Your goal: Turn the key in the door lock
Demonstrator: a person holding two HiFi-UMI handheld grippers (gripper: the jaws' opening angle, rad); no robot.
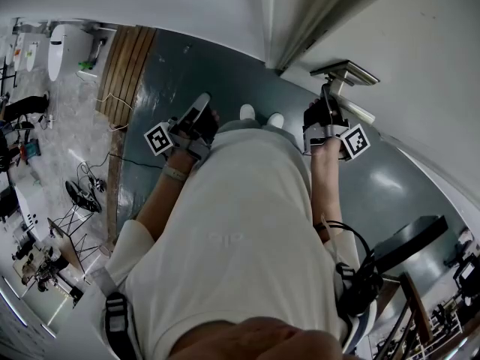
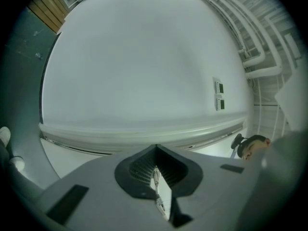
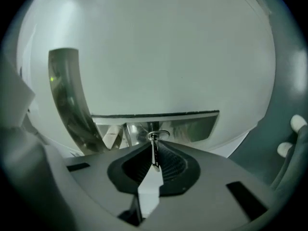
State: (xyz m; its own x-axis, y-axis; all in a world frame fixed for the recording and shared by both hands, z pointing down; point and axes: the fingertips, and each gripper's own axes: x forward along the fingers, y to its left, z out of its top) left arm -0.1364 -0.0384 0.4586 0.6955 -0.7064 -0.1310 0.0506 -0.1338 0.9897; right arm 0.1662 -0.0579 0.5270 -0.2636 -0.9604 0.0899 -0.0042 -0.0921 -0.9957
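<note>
Right tool (image 3: 154,147): jaws nearly together, pads clamped flat on the key (image 3: 154,158). The key stands edge-on between them, its bow upright.

Key: sticks straight out of the lock plate (image 3: 192,123), a bright metal strip on the white door (image 3: 159,52). A small key ring (image 3: 159,134) loops just above the key, against the plate.

Door handle (image 3: 67,95): shiny lever, left of the lock plate in the right gripper view, curving up and away from it. It is clear of the tool.

Left tool (image 2: 156,150): jaws together, nothing between them. In the head view it hangs well to the left of the lock plate, over the grey floor (image 1: 225,73) beside the person's body. It faces a plain white wall and takes no part in the work.

Step in hand (judgement): the turn itself. The grip is made and the key is seated. Whether the bolt has thrown, these views do not tell.

Next move (judgement):
- Roll the right wrist about the key's own line, straight into the lock plate.
- Keep the jaws pressed. The key is thin and smooth, and a slack grip would let it slip between the pads.
- Avoid any sideways or downward pull, which would bind the key in the cylinder.
- Keep clear of the door handle to the left of the plate.
- The left tool can stay parked.
</note>
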